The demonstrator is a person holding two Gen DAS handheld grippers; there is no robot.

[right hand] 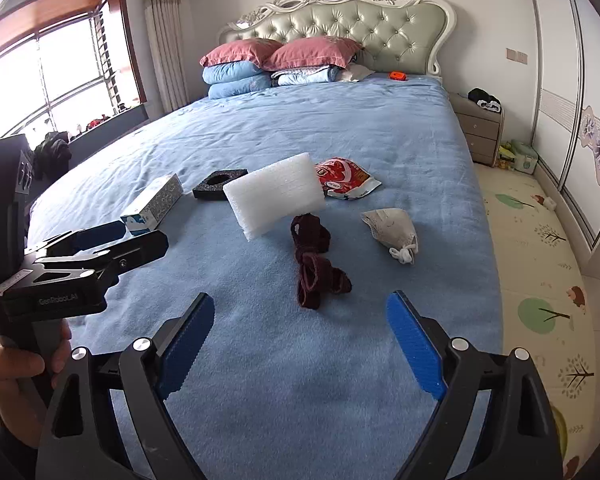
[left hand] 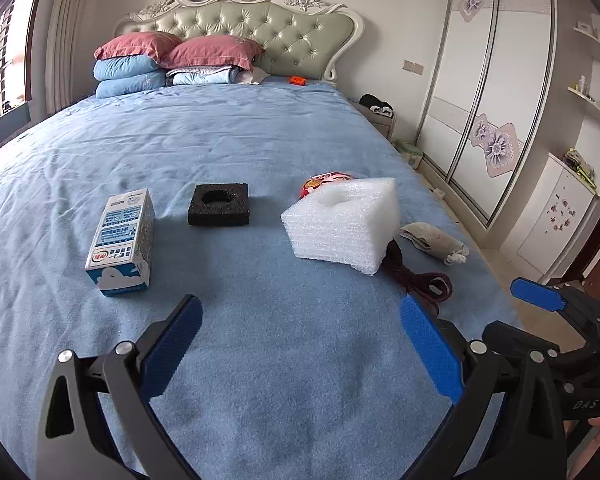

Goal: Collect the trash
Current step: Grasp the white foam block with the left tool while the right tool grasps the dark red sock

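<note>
My right claw (right hand: 300, 340) hangs spread wide, holding nothing, over the bed (right hand: 340, 120). The dark red cord (right hand: 314, 264) lies just ahead, its length running away from me; my left claw (left hand: 300, 344), also spread, seems farther off.

Left gripper (right hand: 112, 236) body: "GenRobot.AI", white print at 8 o'clock, right wrist view.
Right gripper (left hand: 540, 300) body: "DAS", faint, at 4 o'clock, left wrist view.
Carton (left hand: 122, 240) print: too small to read.
</note>
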